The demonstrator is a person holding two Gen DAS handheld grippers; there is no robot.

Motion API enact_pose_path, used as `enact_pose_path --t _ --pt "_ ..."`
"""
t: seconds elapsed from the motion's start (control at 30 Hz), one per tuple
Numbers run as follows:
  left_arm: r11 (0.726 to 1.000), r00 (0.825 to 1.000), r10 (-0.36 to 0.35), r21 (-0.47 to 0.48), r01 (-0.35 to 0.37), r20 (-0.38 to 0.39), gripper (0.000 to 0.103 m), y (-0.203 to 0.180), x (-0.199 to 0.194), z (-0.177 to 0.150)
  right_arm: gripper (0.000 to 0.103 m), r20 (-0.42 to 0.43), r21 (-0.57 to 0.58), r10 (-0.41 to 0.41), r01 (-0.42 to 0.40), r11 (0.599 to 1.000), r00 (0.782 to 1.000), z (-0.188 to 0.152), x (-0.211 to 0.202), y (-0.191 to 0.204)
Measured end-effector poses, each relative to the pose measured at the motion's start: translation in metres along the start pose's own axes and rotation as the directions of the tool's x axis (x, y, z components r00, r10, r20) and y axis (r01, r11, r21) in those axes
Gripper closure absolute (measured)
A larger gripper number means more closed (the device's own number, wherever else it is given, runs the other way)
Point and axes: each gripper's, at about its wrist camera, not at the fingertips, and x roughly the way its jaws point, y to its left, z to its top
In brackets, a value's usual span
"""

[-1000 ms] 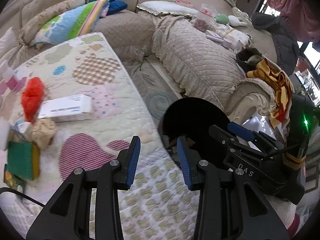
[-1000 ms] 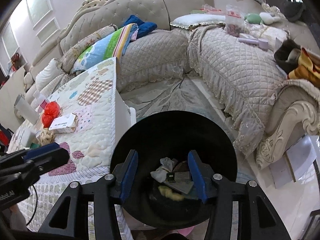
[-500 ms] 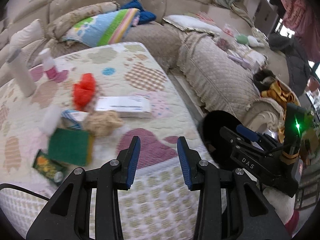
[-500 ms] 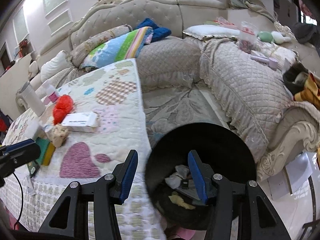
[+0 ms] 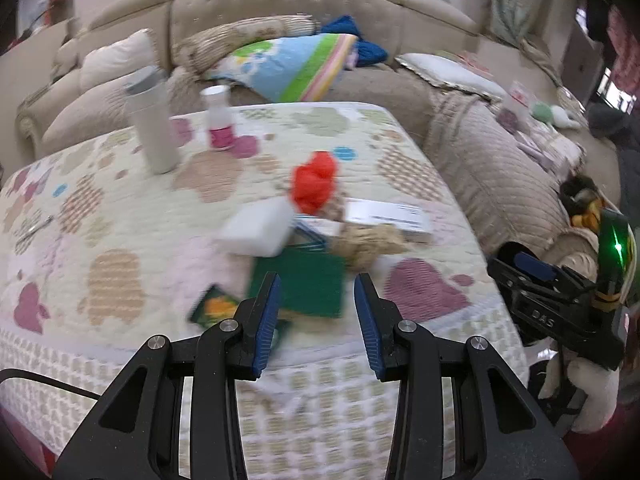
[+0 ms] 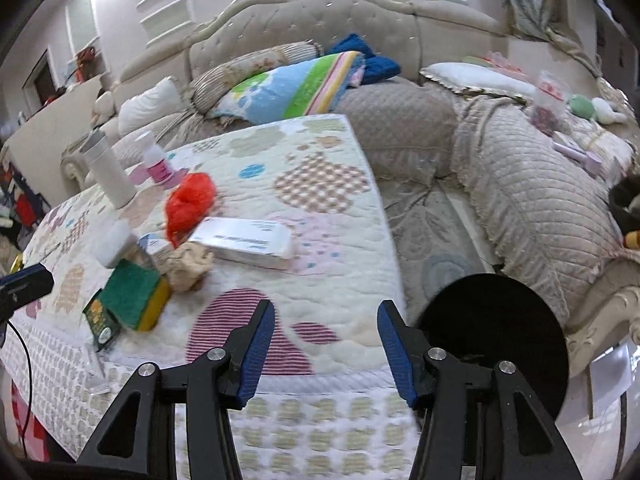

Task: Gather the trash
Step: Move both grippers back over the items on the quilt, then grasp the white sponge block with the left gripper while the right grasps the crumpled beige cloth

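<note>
A litter pile lies on the quilted table: a red crumpled bag, a white carton, a tan paper wad, a green-and-yellow sponge, a small green packet and a white block. A black trash bin stands on the floor at the table's right. My left gripper is open, just in front of the sponge. My right gripper is open and empty over the table's front edge.
A tall white bottle and a small pink-labelled bottle stand at the back of the table. Sofas with pillows run behind and to the right. A rug covers the floor between table and sofa.
Both grippers have swung left, from over the bin to the table. The bin has left the left wrist view and slid to the lower right of the right wrist view.
</note>
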Motion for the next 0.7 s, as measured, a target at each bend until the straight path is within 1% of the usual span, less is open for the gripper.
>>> enact_pose_path --t 0.03,0.13,0.27,0.4,0.47,0.6,0.7 --pt "1.000 1.000 0.013 -0.019 -0.013 0.001 0.067 0.014 -0.002 -0.001 0.043 -0.001 -0.008 0.009 -0.009 1.000 1.000 0.001 0.001 0.005" --pt "0.997 0.999 0.047 -0.058 -0.047 -0.005 0.067 0.043 -0.006 -0.005 0.042 -0.008 -0.039 0.043 -0.043 0.998 0.999 0.003 0.006 0.024" --pt "0.991 0.997 0.069 -0.112 -0.072 -0.029 0.067 0.075 -0.005 -0.012 0.042 -0.030 -0.060 0.094 -0.096 0.994 0.995 0.006 0.013 0.047" --pt "0.984 0.994 0.090 -0.147 -0.098 -0.062 0.067 0.098 0.002 -0.023 0.042 -0.065 -0.063 0.180 -0.184 0.981 0.982 0.006 0.027 0.068" --pt "0.981 0.992 0.097 -0.158 -0.108 -0.080 0.067 0.106 0.008 -0.028 0.042 -0.091 -0.064 0.209 -0.215 0.974 0.974 0.004 0.036 0.079" --pt "0.978 0.991 0.076 -0.186 -0.095 -0.106 0.067 0.115 0.020 -0.032 0.042 -0.133 -0.054 0.241 -0.250 0.967 0.961 0.001 0.052 0.092" --pt "0.976 0.993 0.046 -0.208 -0.067 -0.106 0.067 0.117 0.027 -0.028 0.042 -0.138 -0.070 0.226 -0.237 0.969 0.964 0.005 0.058 0.097"
